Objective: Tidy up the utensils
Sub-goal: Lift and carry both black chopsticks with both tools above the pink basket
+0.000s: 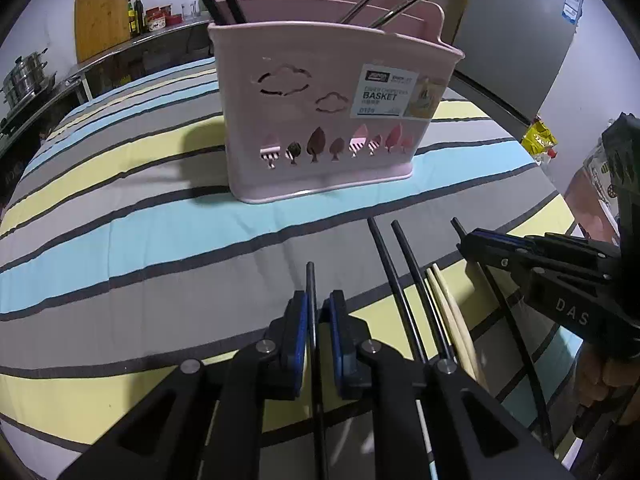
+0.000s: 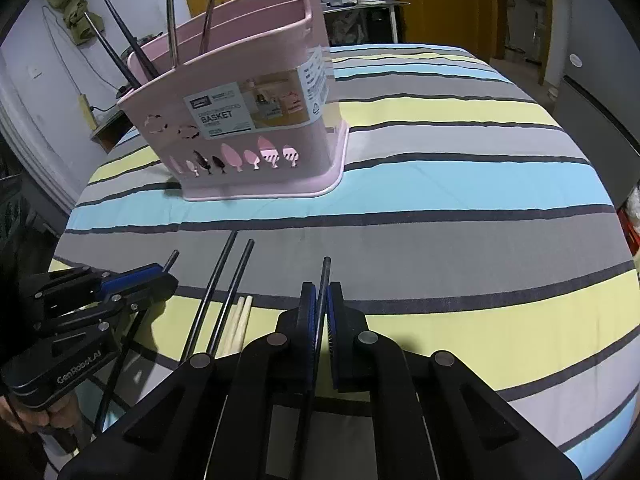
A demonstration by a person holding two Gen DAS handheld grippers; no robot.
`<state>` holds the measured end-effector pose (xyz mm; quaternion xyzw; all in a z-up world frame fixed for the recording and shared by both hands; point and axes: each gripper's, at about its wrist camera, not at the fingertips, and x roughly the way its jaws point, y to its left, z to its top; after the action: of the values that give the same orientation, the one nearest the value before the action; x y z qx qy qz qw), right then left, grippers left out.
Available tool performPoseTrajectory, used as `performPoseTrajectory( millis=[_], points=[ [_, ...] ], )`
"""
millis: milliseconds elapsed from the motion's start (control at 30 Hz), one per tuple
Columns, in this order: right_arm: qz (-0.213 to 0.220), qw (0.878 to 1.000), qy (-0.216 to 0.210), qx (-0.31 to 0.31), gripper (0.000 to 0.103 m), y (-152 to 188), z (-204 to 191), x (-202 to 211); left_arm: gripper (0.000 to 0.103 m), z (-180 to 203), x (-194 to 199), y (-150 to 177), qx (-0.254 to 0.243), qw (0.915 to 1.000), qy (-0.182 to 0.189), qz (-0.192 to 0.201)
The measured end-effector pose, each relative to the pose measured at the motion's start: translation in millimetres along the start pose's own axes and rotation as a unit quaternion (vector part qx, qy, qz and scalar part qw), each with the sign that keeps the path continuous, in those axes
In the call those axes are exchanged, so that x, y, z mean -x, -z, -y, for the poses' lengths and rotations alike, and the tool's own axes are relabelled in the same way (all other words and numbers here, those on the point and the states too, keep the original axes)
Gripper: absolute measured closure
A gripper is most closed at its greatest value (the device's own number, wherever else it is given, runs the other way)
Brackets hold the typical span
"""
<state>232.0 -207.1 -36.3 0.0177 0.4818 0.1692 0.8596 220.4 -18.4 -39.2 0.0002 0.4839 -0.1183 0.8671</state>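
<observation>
The left gripper and the right gripper each have the jaws closed on one black chopstick, low over the striped bench, with the pink basket well apart behind. Each stick is held thin and near one end, so it may turn or slip when lifted and miss its compartment. The rear ends of the sticks are hidden under the grippers, and the basket's inside is not visible.

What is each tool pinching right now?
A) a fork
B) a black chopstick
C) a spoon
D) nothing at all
B. In the left wrist view the left tool is closed on a thin black chopstick, and in the right wrist view the right tool is closed on another black chopstick; more chopsticks lie between them on the striped cloth.
</observation>
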Motion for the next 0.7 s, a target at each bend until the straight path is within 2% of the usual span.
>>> performPoseTrajectory(
  millis=[100,367,633,700],
  points=[
    [-0.003,1.000,-0.002,-0.001,0.098,1.2,-1.1,0.7,0.082,-0.1,1.0,1.1,0.003,0.9999,0.005,-0.009],
    [-0.028,0.999,-0.010,0.015,0.094,7.6,-5.5,3.6,0.071,10.0,5.3,9.4,-0.011,0.9998,-0.009,-0.016],
    [-0.025,0.999,0.012,0.035,0.096,15.0,-12.2,5.6,0.071,13.9,6.3,14.2,-0.025,0.9994,-0.022,-0.009],
    [-0.025,0.999,0.017,0.038,0.097,13.0,-13.3,4.2,0.074,15.7,5.3,13.3,-0.030,0.9991,-0.028,-0.006]
  ],
)
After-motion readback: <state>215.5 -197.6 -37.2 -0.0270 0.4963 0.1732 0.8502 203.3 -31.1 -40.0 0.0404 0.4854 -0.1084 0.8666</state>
